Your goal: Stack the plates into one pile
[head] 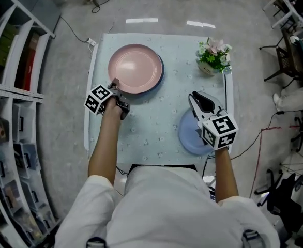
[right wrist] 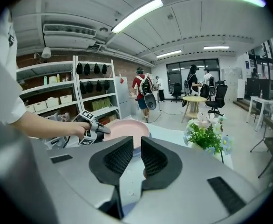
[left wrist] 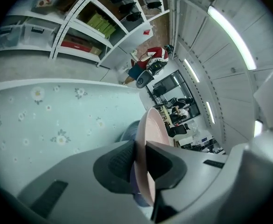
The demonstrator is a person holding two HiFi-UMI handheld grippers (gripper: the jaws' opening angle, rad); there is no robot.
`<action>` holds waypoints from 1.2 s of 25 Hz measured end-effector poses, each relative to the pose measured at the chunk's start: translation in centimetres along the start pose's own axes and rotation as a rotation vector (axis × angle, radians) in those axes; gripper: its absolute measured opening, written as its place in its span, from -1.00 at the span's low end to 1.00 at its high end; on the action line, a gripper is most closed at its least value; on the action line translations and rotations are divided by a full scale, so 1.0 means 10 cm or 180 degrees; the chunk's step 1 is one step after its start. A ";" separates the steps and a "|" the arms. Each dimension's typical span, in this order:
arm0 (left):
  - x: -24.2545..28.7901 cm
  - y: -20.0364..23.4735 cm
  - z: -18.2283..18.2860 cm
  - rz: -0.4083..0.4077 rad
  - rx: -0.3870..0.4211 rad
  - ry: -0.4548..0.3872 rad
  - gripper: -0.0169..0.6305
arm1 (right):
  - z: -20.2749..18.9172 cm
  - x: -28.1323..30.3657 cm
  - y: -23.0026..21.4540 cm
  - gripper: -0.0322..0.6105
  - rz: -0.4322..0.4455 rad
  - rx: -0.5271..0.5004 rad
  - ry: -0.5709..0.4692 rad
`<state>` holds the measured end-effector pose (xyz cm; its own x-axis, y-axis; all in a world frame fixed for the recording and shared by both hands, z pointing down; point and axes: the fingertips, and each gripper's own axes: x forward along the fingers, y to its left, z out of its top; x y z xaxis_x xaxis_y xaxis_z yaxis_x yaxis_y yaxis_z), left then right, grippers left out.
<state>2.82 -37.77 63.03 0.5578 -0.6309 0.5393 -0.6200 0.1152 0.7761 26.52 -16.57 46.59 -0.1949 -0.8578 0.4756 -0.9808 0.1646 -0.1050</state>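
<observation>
Plates number three as far as the views show. A pink plate [head: 136, 67] lies at the far middle of the table [head: 141, 133], resting on a darker blue plate [head: 163, 74] of which only a rim shows on the right side. So one stacking step looks done. A light blue plate [head: 188, 136] sits alone near the table's near right edge, well apart from the pair. It is probably what is left to carry over.

The left gripper [head: 116, 88] is at the pink plate's near left rim. In the left gripper view the rim [left wrist: 157, 125] stands between its jaws, which are only narrowly apart and seem loose around it rather than clamped. The plate appears to bear its own weight on the one beneath.

The right gripper [head: 195, 98] hovers over the far edge of the light blue plate, pointing forward and somewhat down. Its jaws [right wrist: 136, 143] show a narrow gap with only tablecloth behind it, so it holds nothing.

The left forearm reaches well forward from the body, while the right is drawn in closer. A potted flower [head: 212, 56] stands at the far right corner, clear of both.
</observation>
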 end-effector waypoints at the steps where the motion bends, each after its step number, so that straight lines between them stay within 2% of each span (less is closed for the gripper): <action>1: 0.06 -0.02 -0.04 0.0013 -0.0002 0.0007 -0.77 | -0.02 0.02 -0.06 -0.69 0.0010 0.0010 0.0019; 6: 0.20 -0.02 -0.16 0.0097 -0.0026 -0.0057 -0.76 | -0.09 0.04 -0.24 -0.69 0.0029 0.0038 0.0071; 9: 0.17 0.04 -0.20 0.0203 0.0171 -0.0067 -0.75 | -0.16 0.02 -0.27 -0.69 0.0013 0.0024 0.0141; 12: 0.15 0.01 -0.23 0.0260 0.0762 0.0058 -0.70 | -0.20 0.00 -0.26 -0.69 -0.0046 0.0053 0.0178; 15: 0.14 -0.02 -0.20 0.0327 0.1522 0.0192 -0.40 | -0.18 -0.01 -0.16 -0.69 -0.0100 0.0018 0.0142; 16: 0.13 -0.02 -0.19 0.0366 0.1725 0.0206 -0.36 | -0.18 -0.03 -0.12 -0.69 -0.0137 0.0009 0.0129; 19: 0.03 -0.01 -0.16 0.0408 0.2155 0.0202 -0.28 | -0.23 -0.16 0.01 -0.69 -0.0277 0.0030 0.0121; 23: -0.20 -0.15 -0.14 0.0152 0.2669 0.0211 -0.29 | -0.20 -0.34 0.31 -0.69 -0.0459 0.0001 0.0025; 27: -0.57 -0.37 -0.14 -0.0307 0.3103 0.0106 -0.73 | -0.07 -0.57 0.60 -0.70 -0.0683 -0.0039 -0.0142; 30: -0.89 -0.56 -0.16 -0.0692 0.3301 0.0079 -0.86 | 0.04 -0.78 0.84 -0.71 -0.0813 0.0032 -0.0329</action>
<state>2.22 -31.57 54.39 0.7172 -0.5421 0.4379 -0.6667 -0.7168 0.2044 19.83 -8.73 41.66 0.0614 -0.9162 0.3961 -0.9977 -0.0677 -0.0020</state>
